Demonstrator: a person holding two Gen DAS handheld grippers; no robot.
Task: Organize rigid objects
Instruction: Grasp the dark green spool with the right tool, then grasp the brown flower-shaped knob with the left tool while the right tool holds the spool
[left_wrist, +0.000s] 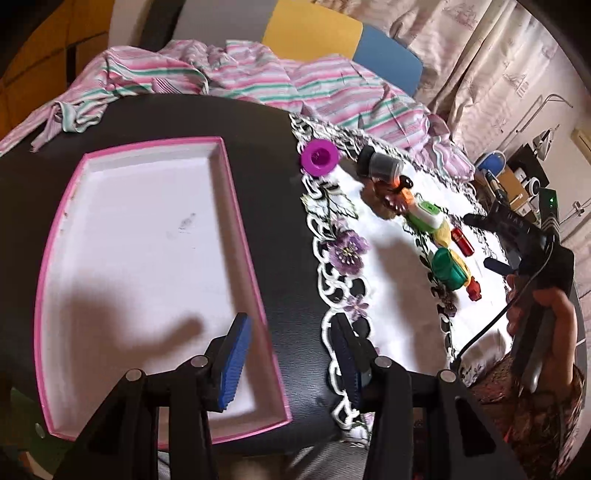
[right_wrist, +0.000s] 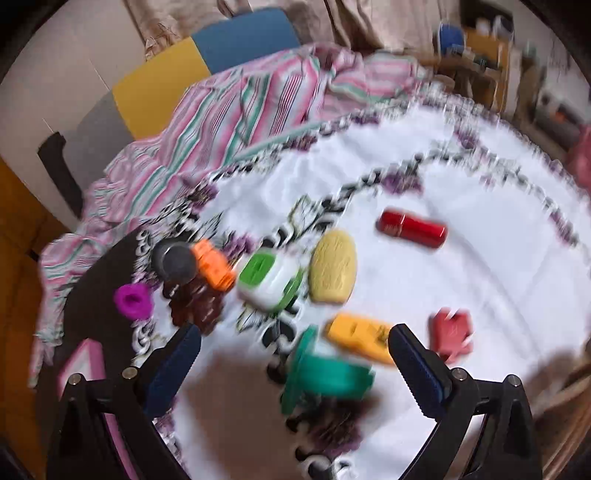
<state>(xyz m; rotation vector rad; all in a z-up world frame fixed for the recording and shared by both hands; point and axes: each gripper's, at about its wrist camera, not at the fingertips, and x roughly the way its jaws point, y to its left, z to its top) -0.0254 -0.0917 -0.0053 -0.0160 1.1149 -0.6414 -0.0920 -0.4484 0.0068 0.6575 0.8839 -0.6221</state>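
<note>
We see both grippers spread and empty: left gripper (left_wrist: 291, 362) over the tray (left_wrist: 55, 258) rim, right gripper (right_wrist: 295, 365) above the green cup (right_wrist: 325, 373).

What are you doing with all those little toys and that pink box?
A person is tidying small hard toys. The pink tray has nothing in it yet. The left gripper hangs open over the tray's edge, holding nothing. The right gripper is open above the green spool on the white floral cloth, among the other toys. Nothing has been picked up yet.
</note>
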